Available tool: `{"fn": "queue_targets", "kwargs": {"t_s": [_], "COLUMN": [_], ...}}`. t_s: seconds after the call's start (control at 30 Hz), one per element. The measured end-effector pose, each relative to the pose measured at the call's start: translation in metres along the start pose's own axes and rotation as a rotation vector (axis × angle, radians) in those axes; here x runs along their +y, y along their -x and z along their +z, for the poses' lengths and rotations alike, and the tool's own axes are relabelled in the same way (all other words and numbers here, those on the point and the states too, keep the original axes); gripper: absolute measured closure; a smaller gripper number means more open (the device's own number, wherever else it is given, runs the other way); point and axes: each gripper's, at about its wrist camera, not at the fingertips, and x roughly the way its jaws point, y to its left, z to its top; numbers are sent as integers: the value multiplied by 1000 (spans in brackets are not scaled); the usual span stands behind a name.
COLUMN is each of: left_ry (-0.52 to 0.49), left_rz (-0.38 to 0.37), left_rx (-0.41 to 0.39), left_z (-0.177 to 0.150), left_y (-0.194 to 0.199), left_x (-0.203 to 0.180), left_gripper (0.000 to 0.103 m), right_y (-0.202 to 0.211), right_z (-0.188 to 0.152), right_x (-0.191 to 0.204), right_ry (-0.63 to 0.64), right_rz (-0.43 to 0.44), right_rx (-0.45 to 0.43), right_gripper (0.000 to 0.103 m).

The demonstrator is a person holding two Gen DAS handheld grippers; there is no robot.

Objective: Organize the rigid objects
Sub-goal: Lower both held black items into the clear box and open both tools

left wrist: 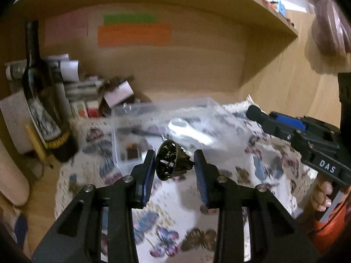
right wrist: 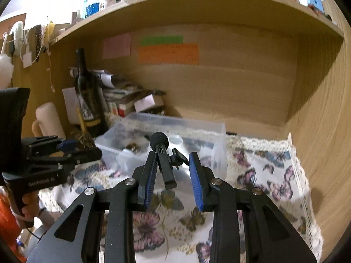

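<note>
Nearby, dark bottle (right wrist: 87, 96) beside clear bin (right wrist: 166, 122)

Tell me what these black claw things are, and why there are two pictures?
They are two-finger grabbers, and a person holds one in each hand. Each has a camera looking along its fingers, so you get one picture per grabber. The left grabber pinches a small dark metal cup with holes. The right grabber holds a little black microphone with a fuzzy top. Below them lies a butterfly cloth on a wooden desk, with a clear plastic box of small things. A dark bottle stands at the back left.
</note>
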Motion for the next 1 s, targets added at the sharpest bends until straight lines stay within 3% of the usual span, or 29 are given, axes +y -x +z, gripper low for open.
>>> {"fn": "queue_targets", "kwargs": {"t_s": [0.2,0.33,0.7,1.0], "left_ry": [20,41,27,10], "left_rz": [-11,-31,-53,-37], "left_rx": [-15,17,157,180], "left_z": [24,31,21,15], "left_y": [-13,-32,-94,-114], "left_x": [13,21,20,16], "left_gripper": [68,68,68,66], "right_y": [-11,-24,-87,-118], "right_z": [21,27,13,-1], "right_x": [-3,-8,-24,-21], "right_ry": [9,4,-38,-20], "right_rz": [-2,0,2,-9], "right_rx": [-31,-26,113,203], "right_gripper": [76,76,76,76]}}
